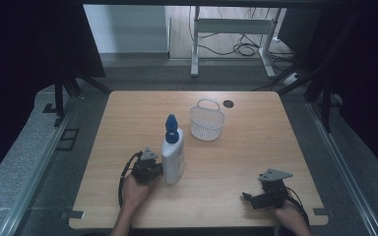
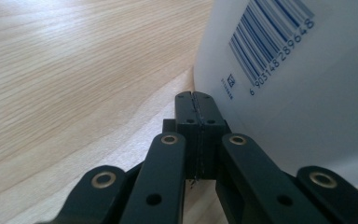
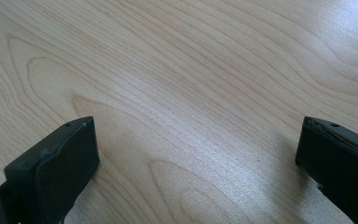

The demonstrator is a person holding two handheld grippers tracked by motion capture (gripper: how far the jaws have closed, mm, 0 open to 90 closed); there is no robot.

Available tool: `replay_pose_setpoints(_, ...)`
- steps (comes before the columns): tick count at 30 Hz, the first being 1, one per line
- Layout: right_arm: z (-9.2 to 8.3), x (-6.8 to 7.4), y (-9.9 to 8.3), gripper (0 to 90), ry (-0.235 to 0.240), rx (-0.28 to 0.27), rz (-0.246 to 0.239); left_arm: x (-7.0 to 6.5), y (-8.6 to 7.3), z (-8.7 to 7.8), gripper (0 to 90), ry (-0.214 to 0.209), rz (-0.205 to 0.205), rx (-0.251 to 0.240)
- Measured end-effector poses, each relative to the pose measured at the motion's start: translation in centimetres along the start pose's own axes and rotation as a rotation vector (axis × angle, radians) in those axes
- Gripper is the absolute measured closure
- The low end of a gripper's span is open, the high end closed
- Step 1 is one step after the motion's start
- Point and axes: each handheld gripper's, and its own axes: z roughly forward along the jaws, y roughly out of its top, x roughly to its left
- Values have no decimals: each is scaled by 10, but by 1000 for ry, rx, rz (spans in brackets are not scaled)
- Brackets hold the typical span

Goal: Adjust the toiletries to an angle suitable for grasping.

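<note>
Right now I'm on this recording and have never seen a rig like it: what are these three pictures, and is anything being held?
No robot here: a person holds a two-jaw tool in each hand at a wooden table. The high view looks down from above the person's side. The other two come from cameras riding on each tool, looking along its black jaws. On the table stand a white bottle with a blue cap and, farther back, a white basket. The left hand-held gripper is shut, its tips right beside the bottle's base, gripping nothing. The right hand-held gripper is open over bare wood. Nothing is held.
</note>
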Motion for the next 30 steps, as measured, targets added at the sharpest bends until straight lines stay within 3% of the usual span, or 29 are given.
replay_pose_setpoints(30, 0, 0, 0, 0, 0, 1, 0, -32, 8, 7, 890, -47, 90, 21)
